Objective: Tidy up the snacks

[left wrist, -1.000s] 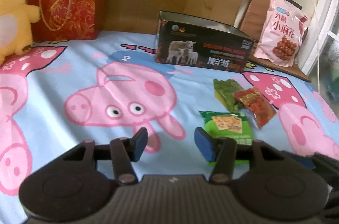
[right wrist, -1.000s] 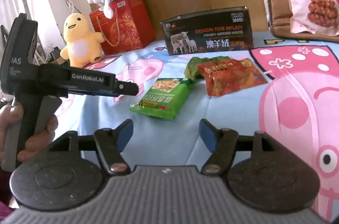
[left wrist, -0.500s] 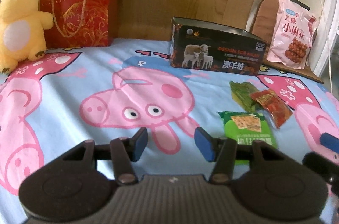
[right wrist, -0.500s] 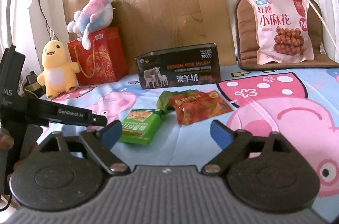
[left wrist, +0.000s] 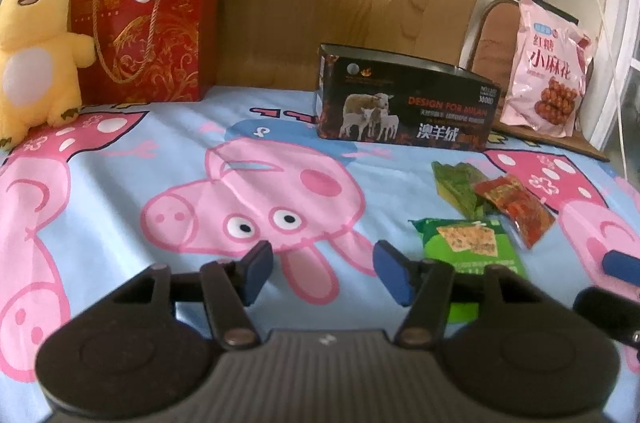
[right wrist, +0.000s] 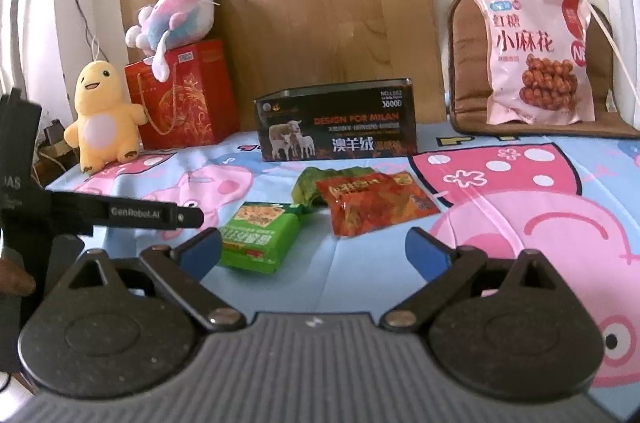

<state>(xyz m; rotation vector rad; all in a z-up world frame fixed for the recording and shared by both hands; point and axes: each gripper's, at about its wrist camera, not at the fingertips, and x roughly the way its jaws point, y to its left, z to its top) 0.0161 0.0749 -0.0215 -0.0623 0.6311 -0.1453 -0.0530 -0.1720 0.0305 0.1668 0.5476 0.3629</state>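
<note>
Snacks, a green pack [right wrist: 262,237], a red pouch [right wrist: 374,203] and a dark-green one [right wrist: 310,183] near the box [right wrist: 336,127], look light, soft and slippery, best pinched flat across an edge; both grippers' jaws are opening, empty

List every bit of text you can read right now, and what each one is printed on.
"DESIGN FOR MILAN", "3800D", "澳羊绒": black box.
"小麻花", "红糖": pink snack bag.
"GenRobot.AI": arm of the left gripper.
Too small or blurred: green packet, red packet, white label on the red gift bag, smaller print on the box.
</note>
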